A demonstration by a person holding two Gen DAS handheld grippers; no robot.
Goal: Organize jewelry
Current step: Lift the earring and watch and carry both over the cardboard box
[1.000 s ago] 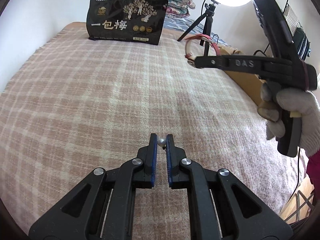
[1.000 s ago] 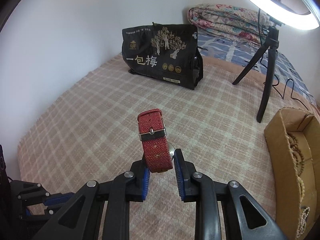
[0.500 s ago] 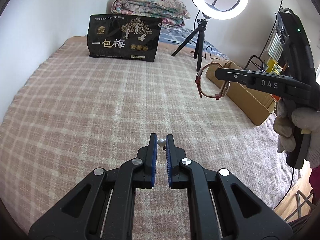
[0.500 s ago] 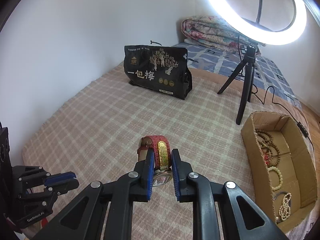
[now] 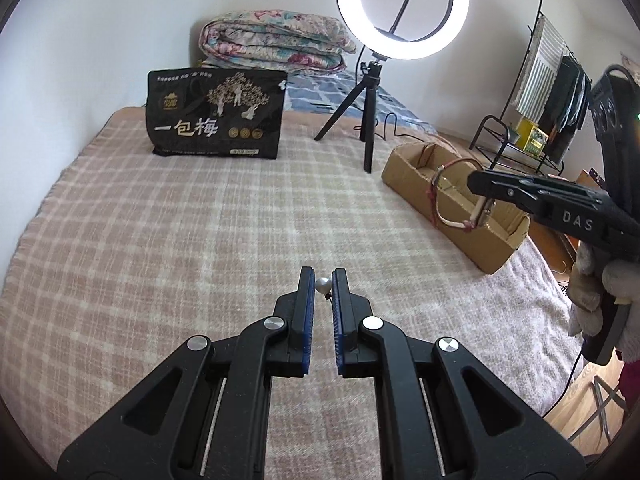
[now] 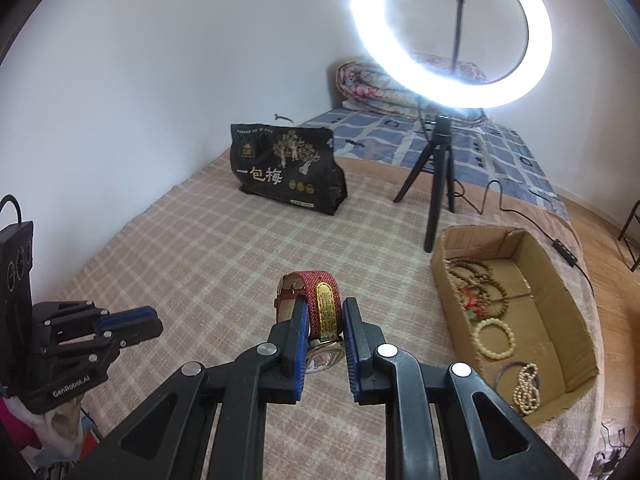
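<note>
A small pearl bead (image 5: 322, 285) is pinched at the tips of the left gripper (image 5: 322, 280), held above the plaid bed (image 5: 200, 240). A red-strapped watch (image 6: 326, 312) is clamped in the right gripper (image 6: 325, 312), just left of the cardboard box (image 6: 560, 280), in which 4 or more bead bracelets (image 6: 494, 338) are seen.

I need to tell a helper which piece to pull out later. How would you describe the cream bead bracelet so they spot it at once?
Find the open cardboard box on the checked blanket, right of the ring light's tripod. The cream bead bracelet lies flat on its floor, between the brown bead bracelets at the far end and the pearl strand at the near end. It is the only single pale ring.
</note>
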